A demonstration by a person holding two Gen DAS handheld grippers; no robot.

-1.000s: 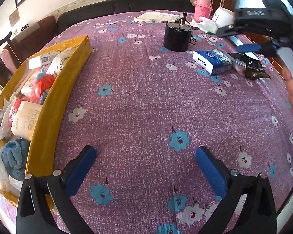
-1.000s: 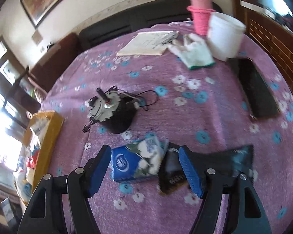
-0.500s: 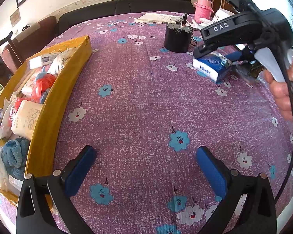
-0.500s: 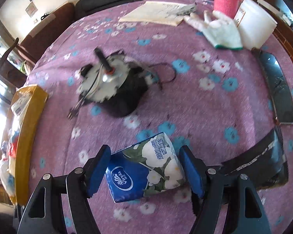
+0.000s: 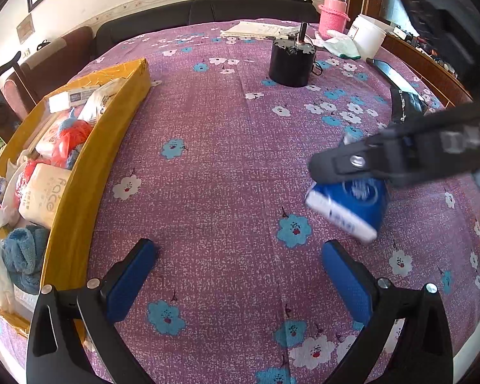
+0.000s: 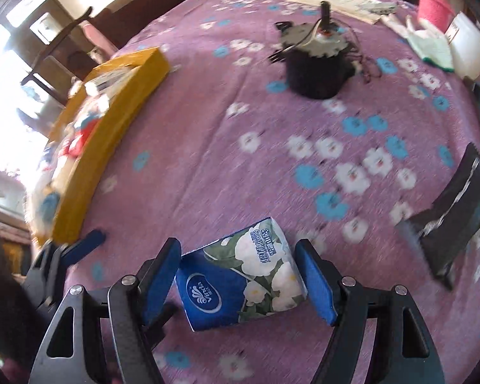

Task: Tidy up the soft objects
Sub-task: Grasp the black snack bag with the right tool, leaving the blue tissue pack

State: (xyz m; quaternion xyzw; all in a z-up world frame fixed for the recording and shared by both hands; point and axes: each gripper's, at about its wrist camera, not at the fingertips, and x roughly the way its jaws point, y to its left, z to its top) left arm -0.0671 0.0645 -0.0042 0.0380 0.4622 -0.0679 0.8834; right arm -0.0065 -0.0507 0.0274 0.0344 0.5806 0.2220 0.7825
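My right gripper (image 6: 240, 275) is shut on a blue Vinda tissue pack (image 6: 240, 278) and holds it above the purple flowered tablecloth (image 6: 208, 147). In the left wrist view the pack (image 5: 348, 208) hangs under the right gripper (image 5: 355, 188), just ahead and right of my left gripper (image 5: 240, 272), which is open and empty low over the cloth. A yellow box (image 5: 89, 160) with soft packs, a red bag and a blue knit cloth stands at the left; it also shows in the right wrist view (image 6: 112, 121).
A black motor (image 5: 291, 64) with a shaft stands mid-table. A black pouch (image 6: 454, 224) lies at the right. A glove (image 5: 339, 44), papers (image 5: 259, 28), a white tub (image 5: 368, 38) and a pink flask (image 5: 332, 12) sit at the far end.
My right gripper has lifted the tissue pack off the cloth and carried it left and toward me, away from the black pouch, close to my left gripper. The left gripper has stayed put.
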